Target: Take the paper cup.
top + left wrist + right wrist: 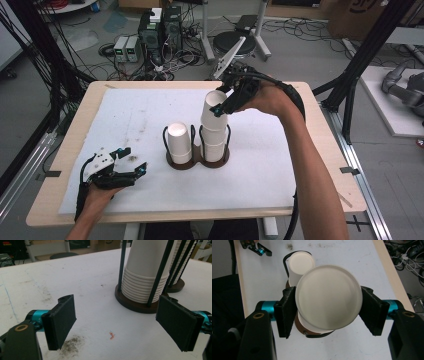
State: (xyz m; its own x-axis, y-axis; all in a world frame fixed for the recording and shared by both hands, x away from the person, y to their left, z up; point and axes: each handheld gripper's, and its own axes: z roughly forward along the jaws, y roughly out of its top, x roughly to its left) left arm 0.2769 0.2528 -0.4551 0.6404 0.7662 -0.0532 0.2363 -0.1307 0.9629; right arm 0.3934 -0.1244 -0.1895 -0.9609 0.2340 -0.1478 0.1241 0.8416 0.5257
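My right tool [328, 311] is clamped on the top white cup [215, 107], lifted partway off the right stack [214, 142] in the wire holder [197, 159] mid-desk. Left tool [127, 165] sits open and empty on the white mat [125, 115] (near the left stack [179, 142]). Risk, I'd say: the cup below clings and rides up with it, or a tilted pull snags the wires and tips the holder.

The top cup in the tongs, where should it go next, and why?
Probably a bit further straight up. The right tongs are shut on the top cup, which looks tilted and still overlaps the stack in the holder. Lifting should free it before it moves sideways.
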